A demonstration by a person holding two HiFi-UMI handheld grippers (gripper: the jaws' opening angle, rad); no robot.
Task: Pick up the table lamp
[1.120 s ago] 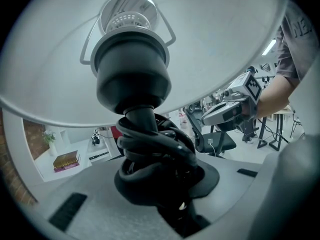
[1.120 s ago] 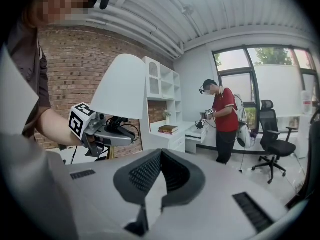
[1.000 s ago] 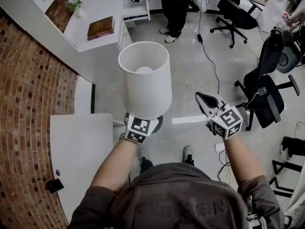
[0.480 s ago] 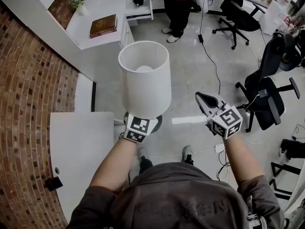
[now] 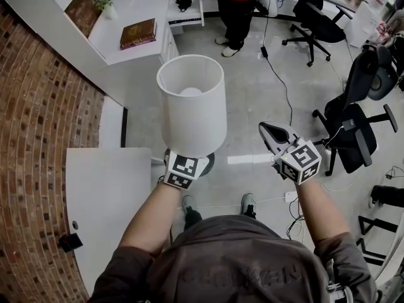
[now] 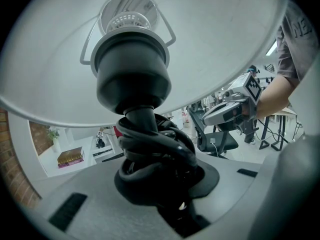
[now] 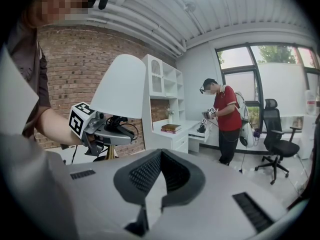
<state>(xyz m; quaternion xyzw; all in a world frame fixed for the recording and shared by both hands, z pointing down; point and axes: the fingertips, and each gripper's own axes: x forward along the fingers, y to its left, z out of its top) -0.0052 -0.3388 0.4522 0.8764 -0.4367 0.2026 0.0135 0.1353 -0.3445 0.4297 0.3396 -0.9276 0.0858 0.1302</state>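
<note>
Table lamp (image 5: 192, 106) held aloft
Left gripper (image 6: 165, 194) clamps the cord-wrapped stem (image 6: 141, 118), seemingly firmly; it should stay upright. Right gripper (image 7: 159, 179) alongside, closed, empty.

Cannot see the table lamp (image 5: 192, 100) stem from the head view: covered by the shade (image 5: 189, 128), leaving only a dark sliver of base (image 5: 209, 163).
Hard to tell the left gripper (image 6: 162, 184) pads from the wound cord (image 6: 155, 144) in its own view: all black.
Cannot read the book (image 5: 137, 33) cover: too small.
Cut off at the head view's top edge: person in red (image 5: 237, 5), from the chest up.
</note>
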